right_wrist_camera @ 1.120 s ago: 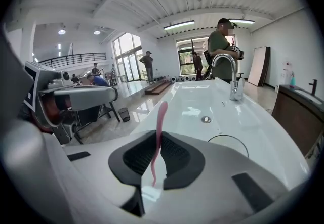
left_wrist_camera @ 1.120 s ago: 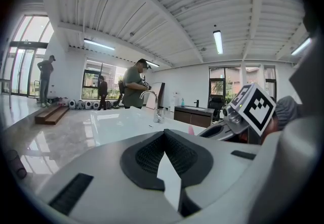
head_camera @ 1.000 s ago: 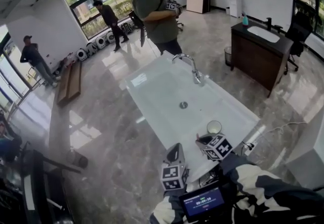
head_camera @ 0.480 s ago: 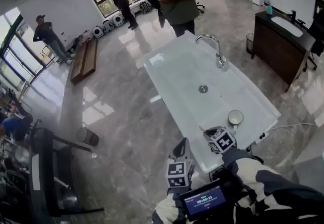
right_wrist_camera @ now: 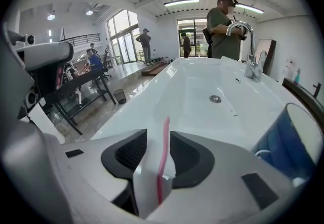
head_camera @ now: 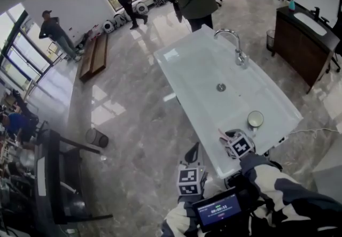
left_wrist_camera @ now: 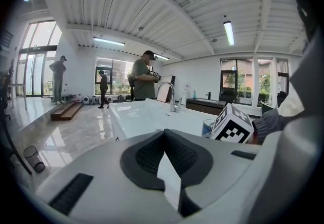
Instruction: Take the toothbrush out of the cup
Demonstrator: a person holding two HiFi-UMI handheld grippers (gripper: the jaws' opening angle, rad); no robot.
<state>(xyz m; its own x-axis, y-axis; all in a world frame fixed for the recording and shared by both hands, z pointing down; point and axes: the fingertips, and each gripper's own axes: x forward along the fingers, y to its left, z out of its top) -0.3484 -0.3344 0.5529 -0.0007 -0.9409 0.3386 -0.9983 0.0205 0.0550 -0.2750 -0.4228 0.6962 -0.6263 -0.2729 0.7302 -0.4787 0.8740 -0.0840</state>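
Toothbrush (right_wrist_camera: 163, 157), pink and thin, stood lengthwise between the jaws of the right claw (right_wrist_camera: 158, 138), its far end reaching past the tips toward the white tabletop (right_wrist_camera: 202, 86). Those jaws were opening, with clear gaps on both sides of the handle, so the pads no longer pressed on it. It was already out of the cup (right_wrist_camera: 291, 142), which sat just to the right of that claw, blue inside. The left claw (left_wrist_camera: 163, 134) had its jaws together with nothing between them, and was held apart from the brush.

I judged the brush light and stiff, a smooth plastic stick that could slip or roll once freed. The best hold would be mid-handle, across its narrow width. I could not make out the bristles.
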